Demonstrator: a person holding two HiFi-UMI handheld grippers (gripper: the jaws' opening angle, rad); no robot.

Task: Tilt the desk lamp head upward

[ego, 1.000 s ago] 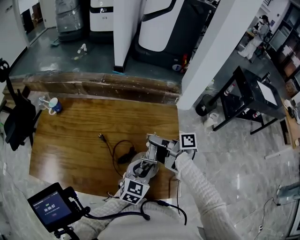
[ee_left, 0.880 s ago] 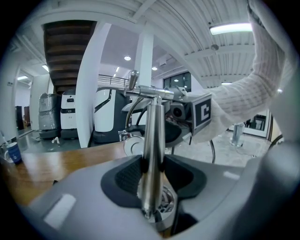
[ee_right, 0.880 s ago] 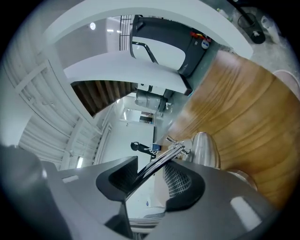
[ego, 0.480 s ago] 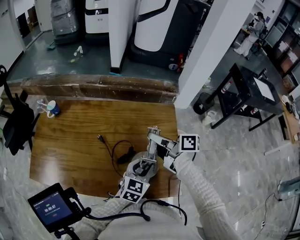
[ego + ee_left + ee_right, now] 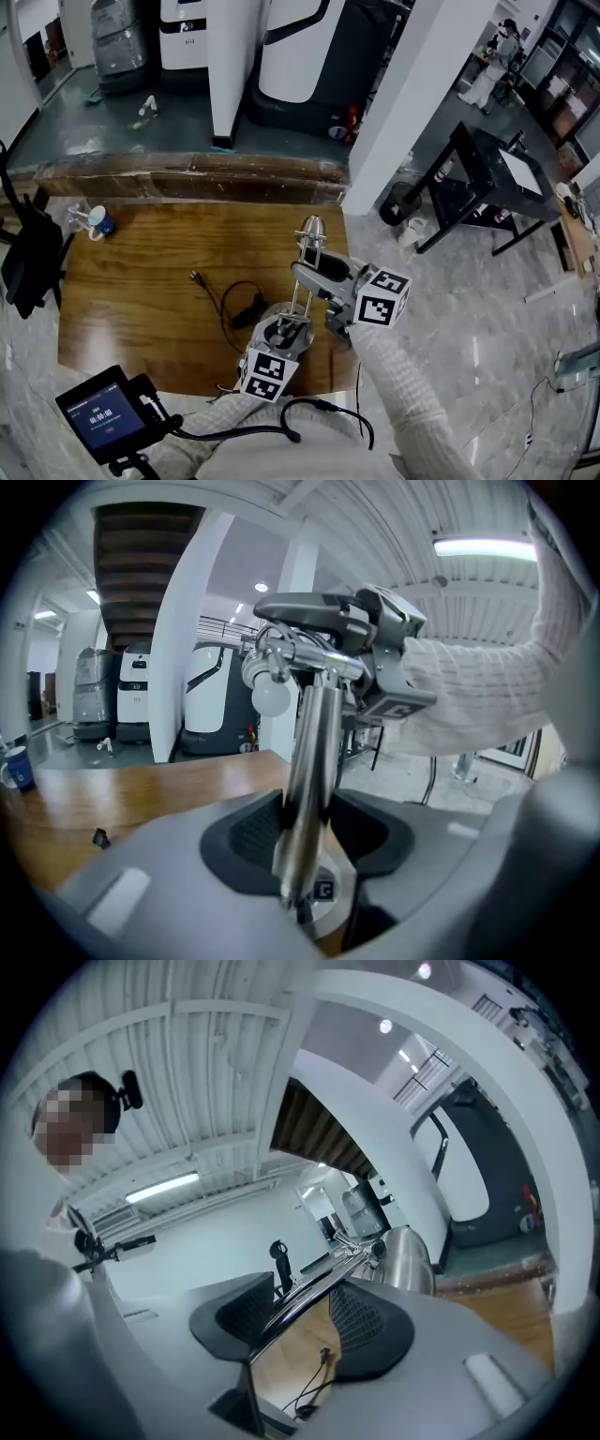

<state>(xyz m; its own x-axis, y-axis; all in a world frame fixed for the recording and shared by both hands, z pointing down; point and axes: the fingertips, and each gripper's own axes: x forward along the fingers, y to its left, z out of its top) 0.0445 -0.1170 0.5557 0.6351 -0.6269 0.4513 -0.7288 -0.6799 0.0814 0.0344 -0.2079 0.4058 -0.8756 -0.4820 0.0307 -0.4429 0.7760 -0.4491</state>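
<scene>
A chrome desk lamp stands near the front right corner of the wooden table [image 5: 141, 281]. My left gripper [image 5: 284, 336] [image 5: 305, 829] grips the lamp's upright pole [image 5: 309, 761] just above the round base [image 5: 324, 890]; both pads touch the pole while the jaws are opening slightly. My right gripper [image 5: 325, 274] [image 5: 298, 1314] has the thin upper arm [image 5: 323, 1283] between its pads, close behind the chrome lamp head [image 5: 311, 229] [image 5: 410, 1256]; these jaws are opening slightly too. A white bulb [image 5: 270, 697] shows under the head.
The lamp's black cord and plug [image 5: 228, 298] lie left of the base. A blue mug [image 5: 99, 223] sits at the table's far left corner, beside a black chair [image 5: 26, 259]. A small screen [image 5: 101, 418] is mounted front left. Tiled floor and a black stand [image 5: 487, 187] lie to the right.
The right gripper has turned and lifted, its marker cube swinging to the right. The lamp head has risen and moved toward the far side. The left gripper has stayed on the pole.
</scene>
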